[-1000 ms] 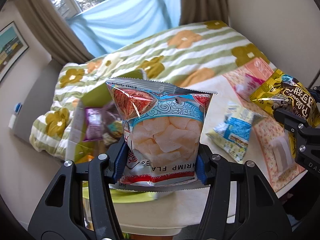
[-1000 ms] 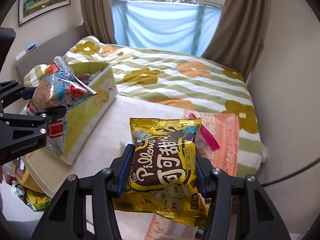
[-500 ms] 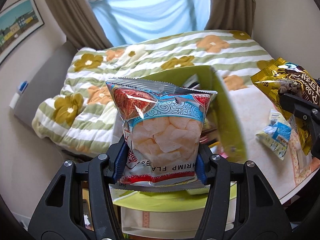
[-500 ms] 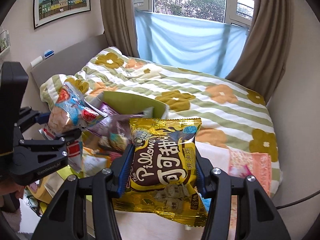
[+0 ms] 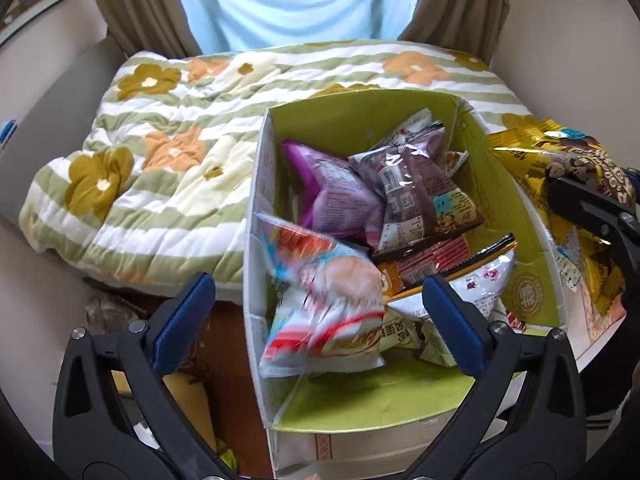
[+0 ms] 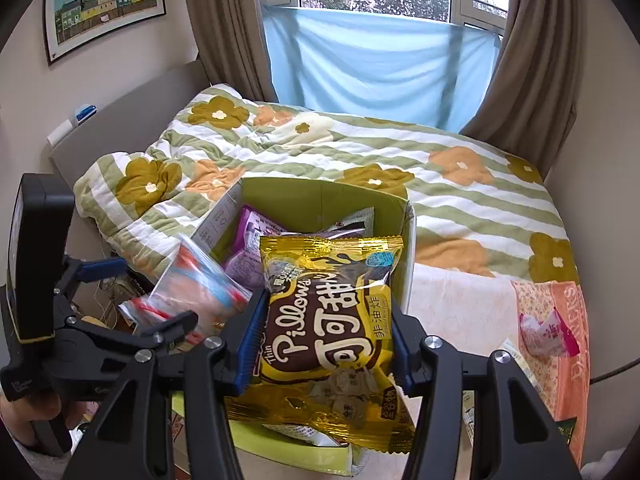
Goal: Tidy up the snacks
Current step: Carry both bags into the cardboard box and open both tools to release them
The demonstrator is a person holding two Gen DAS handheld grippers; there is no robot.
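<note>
Left wrist view: my left gripper (image 5: 318, 306) has its fingers spread wide, holding nothing. The shrimp chips bag (image 5: 324, 300), motion-blurred, red, white and blue with pale chips printed on it, sits between the pads in the green box (image 5: 360, 120), near its left wall. Purple packets (image 5: 340, 196) lie behind it.

Right wrist view: my right gripper (image 6: 324, 340) is clamped on the gold Pillows bag (image 6: 332, 320), brown label, crinkled foil, upright above the box (image 6: 320, 196). A pink wrapper (image 6: 548, 330) lies on the table (image 6: 460, 304).
</note>
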